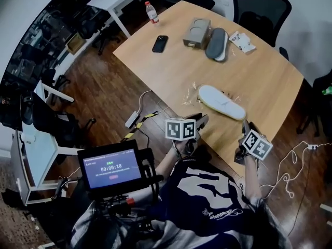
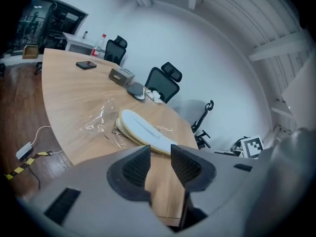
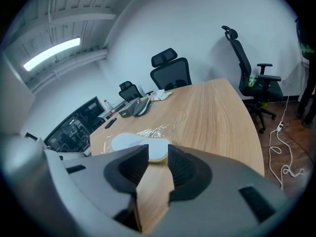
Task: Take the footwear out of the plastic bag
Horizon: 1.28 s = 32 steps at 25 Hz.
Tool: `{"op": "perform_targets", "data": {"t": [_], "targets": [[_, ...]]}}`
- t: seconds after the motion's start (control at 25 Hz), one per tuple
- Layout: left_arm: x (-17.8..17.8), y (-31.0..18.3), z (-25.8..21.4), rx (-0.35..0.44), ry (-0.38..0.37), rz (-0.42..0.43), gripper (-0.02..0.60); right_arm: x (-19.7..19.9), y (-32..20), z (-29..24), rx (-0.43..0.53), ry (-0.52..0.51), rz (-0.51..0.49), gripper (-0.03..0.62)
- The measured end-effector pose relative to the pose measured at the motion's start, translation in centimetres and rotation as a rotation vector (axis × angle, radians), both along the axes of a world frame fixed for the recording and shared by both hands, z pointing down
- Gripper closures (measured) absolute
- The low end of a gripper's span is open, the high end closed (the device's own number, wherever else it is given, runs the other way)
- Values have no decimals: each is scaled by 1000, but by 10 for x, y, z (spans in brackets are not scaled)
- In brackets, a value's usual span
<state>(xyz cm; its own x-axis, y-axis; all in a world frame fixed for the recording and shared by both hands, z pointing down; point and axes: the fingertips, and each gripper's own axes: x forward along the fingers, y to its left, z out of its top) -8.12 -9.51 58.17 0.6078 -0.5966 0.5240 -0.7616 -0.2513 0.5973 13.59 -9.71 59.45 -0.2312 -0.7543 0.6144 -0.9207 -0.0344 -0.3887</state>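
Our left gripper (image 2: 159,157) and right gripper (image 3: 158,154) hang empty, jaws partly apart, off the table's (image 1: 259,71) near edge. The slipper (image 1: 222,102) lies just ahead along that edge, one end facing each gripper, with the bag (image 1: 189,93) crumpled at its left end.

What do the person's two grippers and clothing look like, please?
The left gripper and the right gripper both have smooth pale grey bodies and black, finely ribbed pads. Each carries a white cube printed with black square markers. The person wears a dark top with a pale print.
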Motion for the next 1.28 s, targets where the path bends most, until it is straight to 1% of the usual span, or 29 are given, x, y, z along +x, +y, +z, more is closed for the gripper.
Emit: {"op": "perform_targets", "data": {"t": [0.12,0.16,0.2,0.28,0.36,0.48,0.56,0.6,0.8,0.92,1.12,1.28], "targets": [[20,19,-9,36,11,4,451,-12,26,-15,37,-32,-69,480],[27,25,-12,47,9,3,473,-16,34,-20,50,-40,-85,488],[33,32,-15,56,8,1,491,-18,44,-24,58,-47,-94,510],[46,51,-19,65,12,-8,492,-20,68,-29,62,-60,-112,559],[57,76,-22,73,2,-16,492,-23,95,-35,69,-66,-146,582],[68,120,-29,86,-36,-35,494,-27,142,-42,75,-56,-203,603],[69,138,-32,92,-51,-57,553,-36,160,-42,82,-55,-244,603],[68,140,-32,96,-57,-66,577,-43,161,-41,86,-58,-264,605],[54,140,-28,105,-105,-78,577,-77,163,-31,81,-79,-352,605],[48,139,-27,117,-126,-77,577,-90,164,-30,88,-94,-380,605],[53,138,-28,136,-131,-58,577,-91,163,-30,101,-84,-391,605],[60,138,-26,152,-146,-26,577,-91,158,-30,116,-74,-389,605]]}}
